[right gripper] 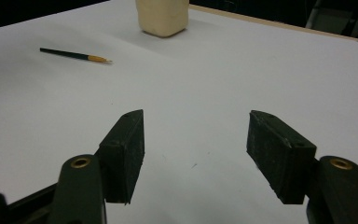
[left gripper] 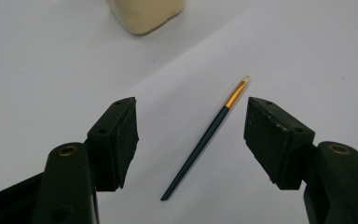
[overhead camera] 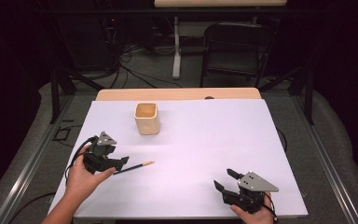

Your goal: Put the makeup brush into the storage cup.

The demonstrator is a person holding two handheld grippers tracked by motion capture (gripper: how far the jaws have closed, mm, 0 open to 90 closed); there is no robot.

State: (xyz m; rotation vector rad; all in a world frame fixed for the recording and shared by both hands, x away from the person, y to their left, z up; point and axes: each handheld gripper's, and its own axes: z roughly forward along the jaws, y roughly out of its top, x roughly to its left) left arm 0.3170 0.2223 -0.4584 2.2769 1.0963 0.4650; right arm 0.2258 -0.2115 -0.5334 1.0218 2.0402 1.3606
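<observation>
A thin paintbrush [overhead camera: 137, 166] with a dark green handle, a gold ferrule and a pale tip lies flat on the white tabletop [overhead camera: 205, 140]. My left gripper [overhead camera: 120, 164] hovers over its handle end, open. In the left gripper view the brush [left gripper: 200, 142] lies between the two jaws, which do not touch it, and it points toward the cream cup [left gripper: 144, 14]. That cup [overhead camera: 147, 118] stands upright farther back. My right gripper [overhead camera: 223, 178] rests open near the front right edge with nothing between its jaws [right gripper: 196, 116]. From there the brush [right gripper: 72, 55] and the cup [right gripper: 163, 16] show far off.
A strip of bare wood [overhead camera: 177, 94] runs along the table's far edge. Behind it stand a black folding chair [overhead camera: 235, 49] and a table leg [overhead camera: 176, 51] with cables on the floor. Metal rails flank the table on both sides.
</observation>
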